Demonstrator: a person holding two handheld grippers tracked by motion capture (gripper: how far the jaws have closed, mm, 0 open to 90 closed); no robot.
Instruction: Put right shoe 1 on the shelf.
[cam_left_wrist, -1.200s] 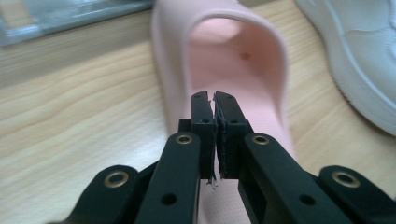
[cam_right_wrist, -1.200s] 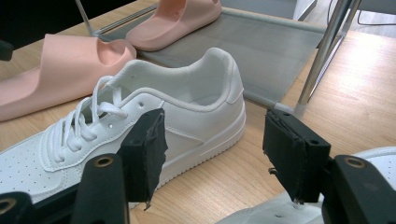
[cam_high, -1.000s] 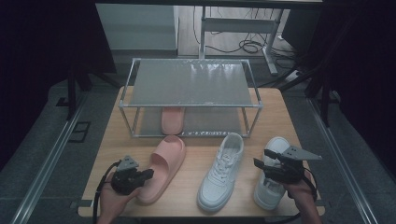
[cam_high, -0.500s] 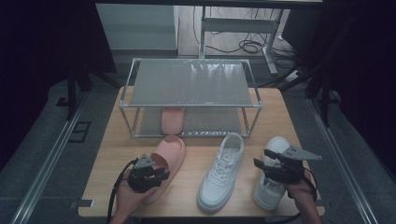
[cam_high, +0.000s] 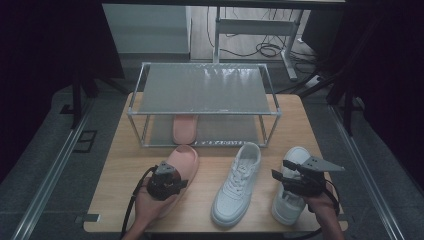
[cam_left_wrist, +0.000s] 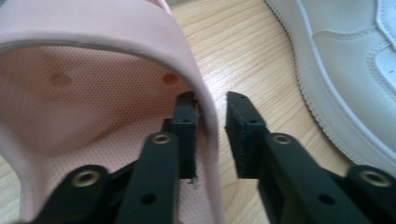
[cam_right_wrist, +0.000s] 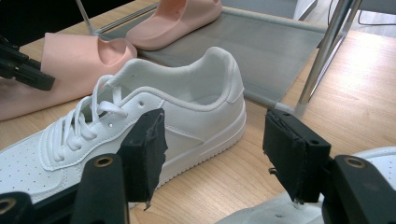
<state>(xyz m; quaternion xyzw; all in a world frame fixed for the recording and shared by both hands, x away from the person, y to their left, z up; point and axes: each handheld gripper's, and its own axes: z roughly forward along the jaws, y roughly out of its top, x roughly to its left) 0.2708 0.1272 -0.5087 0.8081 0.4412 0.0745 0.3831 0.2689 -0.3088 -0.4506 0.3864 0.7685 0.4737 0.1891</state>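
high view: left tongs (cam_high: 172, 179) sit at about 7 o'clock on the desk (cam_high: 120, 165), over the pink slide sandal (cam_high: 182, 162) that lies in front of the shoe rack (cam_high: 205, 90). left gripper view: the sandal's strap edge (cam_left_wrist: 205, 107) runs between the two jaws, one jaw inside the sandal against the strap, the other outside with a small gap to it; the jaws have just been closing, not yet pinching. white sneaker (cam_left_wrist: 355, 70) lies at 2 o'clock from the jaws. high view: right tongs (cam_high: 292, 175) at about 5 o'clock, held over the second white sneaker (cam_high: 290, 205), which lies just beside the first white sneaker. right gripper view: right tongs spread wide, nothing between them; first sneaker's heel at 11 o'clock beyond the jaws, the other pink sandal (cam_right_wrist: 173, 21) on the rack's lower shelf (cam_right_wrist: 275, 51) at 12 o'clock.
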